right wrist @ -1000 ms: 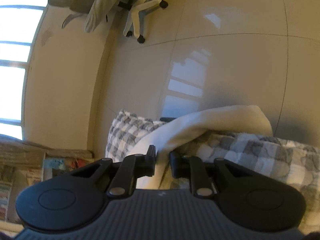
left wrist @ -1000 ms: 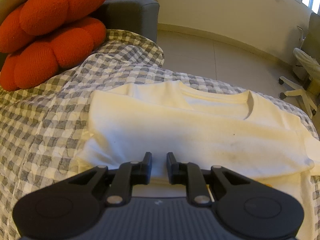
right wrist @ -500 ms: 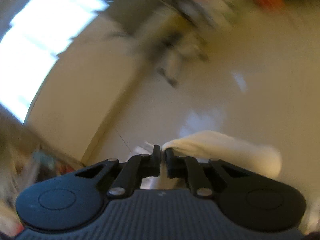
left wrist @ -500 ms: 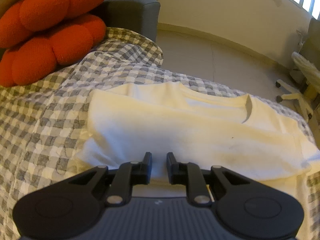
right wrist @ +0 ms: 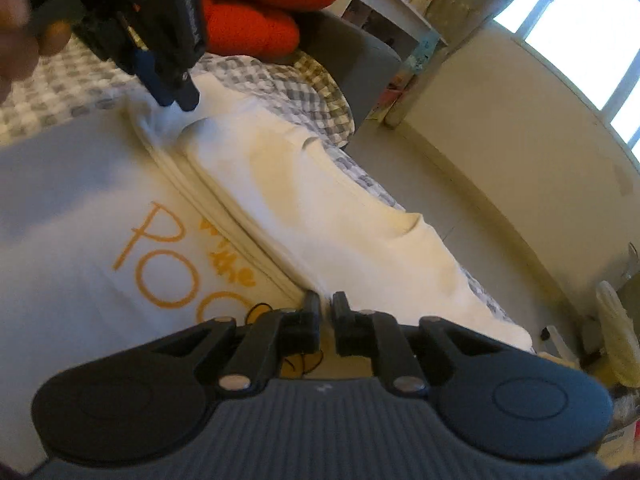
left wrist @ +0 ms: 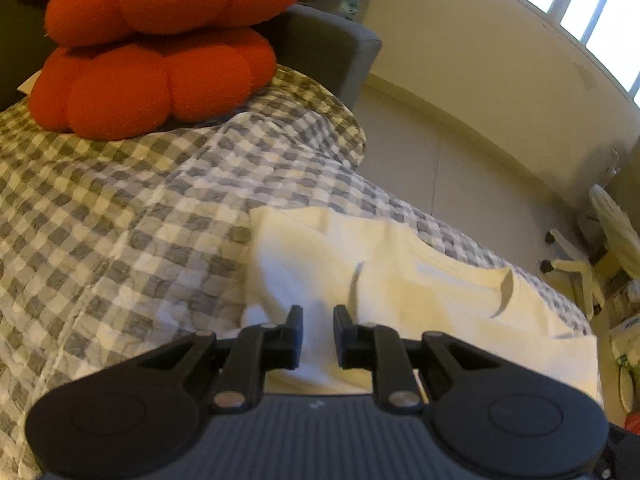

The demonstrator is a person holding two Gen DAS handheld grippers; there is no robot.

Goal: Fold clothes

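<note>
T-shirt [right wrist: 320,208] fold pinched between both grippers' fingers [right wrist: 310,308] — on checked blanket [left wrist: 120,220].

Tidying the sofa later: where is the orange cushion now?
The orange cushion sits upper left in the left wrist view, on the checked blanket beyond the white shirt.

The left gripper [left wrist: 317,330] hangs over a cream T-shirt [left wrist: 400,300] spread on a grey-and-white checked blanket [left wrist: 120,232], its jaws a little apart with shirt fabric between them. An orange knotted cushion [left wrist: 160,40] sits at the blanket's far end against a grey sofa arm [left wrist: 332,52]. A white swivel chair [left wrist: 592,264] stands on the tiled floor [left wrist: 460,184] at right
</note>
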